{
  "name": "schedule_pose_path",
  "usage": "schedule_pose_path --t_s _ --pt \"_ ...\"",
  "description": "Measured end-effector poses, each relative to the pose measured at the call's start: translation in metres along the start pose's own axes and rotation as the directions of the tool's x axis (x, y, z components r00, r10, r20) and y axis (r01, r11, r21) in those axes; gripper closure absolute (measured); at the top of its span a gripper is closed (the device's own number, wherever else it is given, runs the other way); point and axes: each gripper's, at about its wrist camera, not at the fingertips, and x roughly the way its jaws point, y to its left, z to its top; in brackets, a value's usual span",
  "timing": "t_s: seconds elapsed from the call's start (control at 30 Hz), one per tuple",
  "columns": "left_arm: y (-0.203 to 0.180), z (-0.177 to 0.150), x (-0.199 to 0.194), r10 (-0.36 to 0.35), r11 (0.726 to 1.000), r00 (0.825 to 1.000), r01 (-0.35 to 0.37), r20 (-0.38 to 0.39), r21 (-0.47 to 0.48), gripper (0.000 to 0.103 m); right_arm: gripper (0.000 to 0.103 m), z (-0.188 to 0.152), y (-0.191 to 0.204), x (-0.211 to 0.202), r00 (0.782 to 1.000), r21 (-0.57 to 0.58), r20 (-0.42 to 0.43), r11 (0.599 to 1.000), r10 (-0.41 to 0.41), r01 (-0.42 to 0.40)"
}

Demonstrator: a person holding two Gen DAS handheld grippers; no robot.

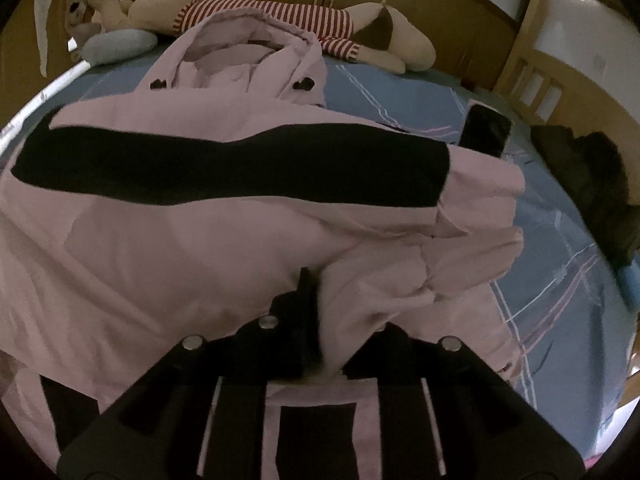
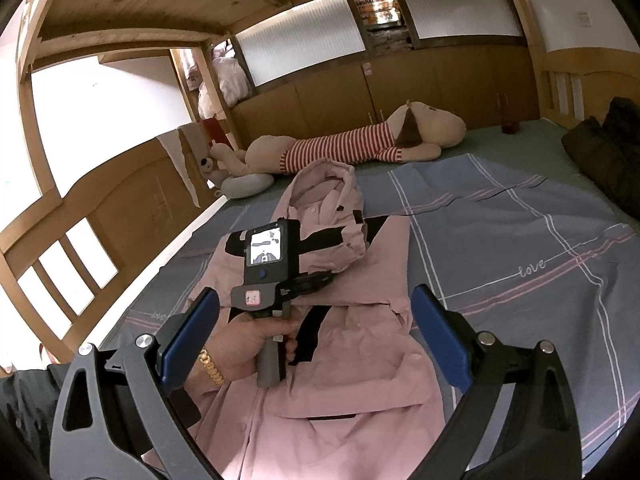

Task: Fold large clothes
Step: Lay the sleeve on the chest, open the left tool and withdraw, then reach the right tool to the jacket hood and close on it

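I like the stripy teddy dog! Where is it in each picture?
Left wrist view: the plush dog lies along the top edge, behind the pink jacket.
Right wrist view: the plush dog lies just above the middle, behind the jacket's hood.
Shared landmark: the hood sits right in front of it.
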Motion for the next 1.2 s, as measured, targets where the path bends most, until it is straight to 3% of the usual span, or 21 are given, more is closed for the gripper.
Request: schedule_pose_path --t_s 0.07,0.1,0.13,0.2,0.3,0.37,0.6,0.67,0.77,0.9,1.03,1.2 --pt "-0.004 0.001 -0.004 0.005 1.000 1.000 -0.005 0.013 0.021 0.080 0.006 -0.001 0.001 0.001 1.000 -0.003 -0.004 1.000 -0.001 0.001" --pt "-0.006 0.002 -0.007 -0.003 0.999 1.000 0.003 0.020 0.037 0.055 0.006 -0.001 0.001 0.002 1.000 -0.004 -0.006 1.000 -0.001 0.001" --pt "-0.008 0.002 -0.011 -0.018 0.999 0.999 0.016 0.034 0.045 0.004 0.006 -0.001 0.000 0.002 1.000 -0.003 -0.007 1.000 -0.001 0.001" --pt "-0.012 0.003 -0.025 -0.080 0.995 0.991 0.073 0.106 0.071 0.002 0.006 -0.001 0.000 0.003 1.000 -0.003 -0.008 1.000 -0.002 0.002" --pt "-0.023 0.005 -0.037 -0.038 0.992 0.990 0.021 0.137 0.124 0.002 0.006 -0.001 -0.002 0.002 1.000 -0.003 -0.006 1.000 -0.006 0.006" --pt "-0.026 0.005 -0.052 -0.055 0.989 0.985 0.032 0.166 0.141 0.002 0.006 -0.001 -0.003 0.000 1.000 0.003 -0.001 1.000 -0.006 0.006" --pt "-0.006 -0.013 -0.151 -0.139 0.982 0.970 0.108 0.200 0.157 0.002 0.006 -0.004 0.001 -0.006 1.000 -0.012 0.010 1.000 0.005 -0.005" --pt "0.002 -0.022 -0.177 -0.124 0.981 0.965 0.085 0.229 0.172 0.002 0.006 -0.005 0.004 -0.007 1.000 -0.025 0.012 1.000 0.003 -0.003" --pt "0.019 -0.049 -0.227 -0.058 0.971 0.955 -0.013 0.291 0.237 0.002 0.006 -0.007 0.008 -0.005 1.000 -0.035 0.007 0.999 -0.003 0.003" --pt "0.044 -0.081 -0.276 0.022 0.968 0.966 -0.086 0.258 0.237 0.002 0.006 -0.011 0.015 0.001 1.000 -0.062 -0.003 0.998 -0.027 0.027" --pt "0.068 -0.102 -0.312 0.012 0.984 0.963 -0.059 0.269 0.169 0.002 0.006 -0.014 0.021 0.010 0.999 -0.088 -0.018 0.995 -0.048 0.046" --pt "0.085 -0.117 -0.338 0.009 0.990 0.947 -0.054 0.321 0.131 0.002 0.006 -0.019 0.030 0.022 0.996 -0.118 -0.026 0.990 -0.086 0.083"
